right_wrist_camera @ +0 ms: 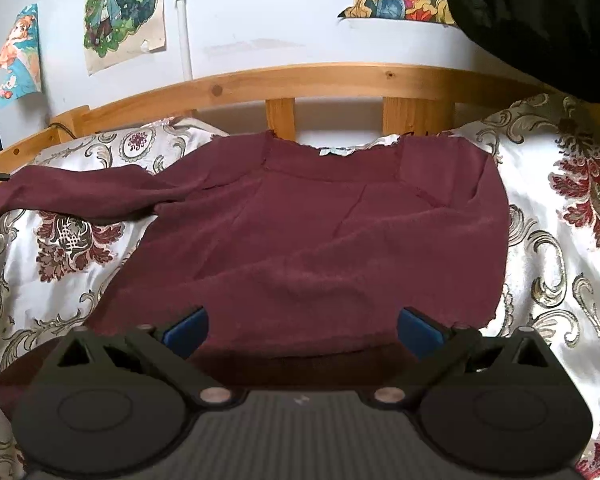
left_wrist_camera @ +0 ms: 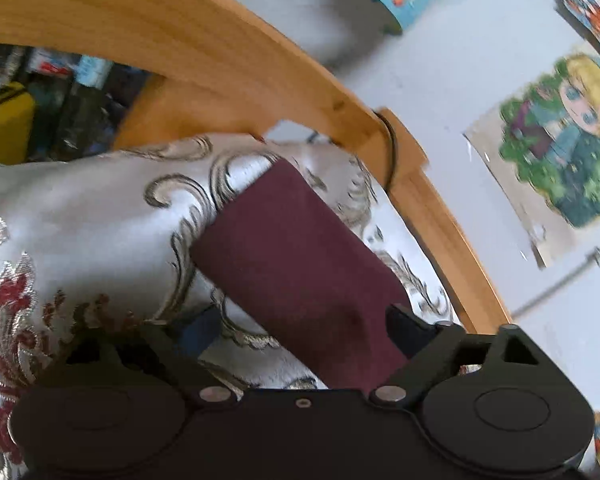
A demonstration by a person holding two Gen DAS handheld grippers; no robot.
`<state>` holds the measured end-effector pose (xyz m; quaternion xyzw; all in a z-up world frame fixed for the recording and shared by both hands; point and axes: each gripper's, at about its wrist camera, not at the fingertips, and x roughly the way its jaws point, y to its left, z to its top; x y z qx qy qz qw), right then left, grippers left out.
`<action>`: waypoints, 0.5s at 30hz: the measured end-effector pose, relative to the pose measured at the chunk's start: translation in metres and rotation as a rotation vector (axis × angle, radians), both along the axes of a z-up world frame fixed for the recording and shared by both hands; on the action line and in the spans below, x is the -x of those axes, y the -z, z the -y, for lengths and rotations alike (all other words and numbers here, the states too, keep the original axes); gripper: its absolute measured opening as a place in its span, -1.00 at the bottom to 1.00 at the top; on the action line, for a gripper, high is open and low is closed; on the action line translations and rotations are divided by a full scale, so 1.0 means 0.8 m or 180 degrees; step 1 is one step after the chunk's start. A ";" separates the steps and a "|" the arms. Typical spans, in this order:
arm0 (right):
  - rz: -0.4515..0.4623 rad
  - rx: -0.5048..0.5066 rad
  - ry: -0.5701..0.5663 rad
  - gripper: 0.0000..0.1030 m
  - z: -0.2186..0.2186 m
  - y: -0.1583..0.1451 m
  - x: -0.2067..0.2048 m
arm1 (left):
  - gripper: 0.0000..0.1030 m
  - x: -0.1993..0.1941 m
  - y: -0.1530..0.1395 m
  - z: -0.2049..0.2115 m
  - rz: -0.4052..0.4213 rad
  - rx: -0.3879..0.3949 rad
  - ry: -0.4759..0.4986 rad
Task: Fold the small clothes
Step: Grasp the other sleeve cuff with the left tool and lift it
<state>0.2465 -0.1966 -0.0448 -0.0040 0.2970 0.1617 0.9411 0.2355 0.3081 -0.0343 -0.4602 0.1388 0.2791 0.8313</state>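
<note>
A maroon sweater (right_wrist_camera: 320,232) lies flat on a patterned bedspread (right_wrist_camera: 60,248), neckline toward the wooden headboard. Its right side is folded in over the body; its left sleeve (right_wrist_camera: 72,192) stretches out to the left. My right gripper (right_wrist_camera: 302,326) is open, hovering over the sweater's near hem, blue pads wide apart. In the left wrist view my left gripper (left_wrist_camera: 300,332) is open around the maroon sleeve (left_wrist_camera: 296,256), which runs between the fingers; the right fingertip (left_wrist_camera: 404,326) lies at the sleeve's edge. The jaws have not closed on the cloth.
A wooden bed rail (right_wrist_camera: 300,80) runs along the far side, and also shows in the left wrist view (left_wrist_camera: 204,40). Cartoon posters (right_wrist_camera: 120,12) hang on the white wall. A dark garment (right_wrist_camera: 540,20) hangs at the upper right. Cluttered items (left_wrist_camera: 40,108) lie beyond the bed.
</note>
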 end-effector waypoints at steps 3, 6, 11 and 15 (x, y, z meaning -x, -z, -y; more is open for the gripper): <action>-0.0006 0.0025 -0.0051 0.99 -0.003 0.002 -0.001 | 0.13 0.002 -0.003 0.008 -0.0029 -0.0121 -0.0192; 0.0005 0.0064 -0.0102 0.99 -0.008 0.003 0.001 | -0.84 0.002 -0.007 0.008 -0.0053 -0.0200 -0.0249; -0.0002 0.0075 -0.0113 0.99 -0.009 0.004 0.002 | -0.92 0.006 -0.035 0.013 0.0266 -0.0528 -0.0008; -0.0042 0.0024 -0.0048 0.99 -0.006 0.005 -0.002 | -0.92 0.003 -0.077 0.046 0.0676 -0.1076 0.0439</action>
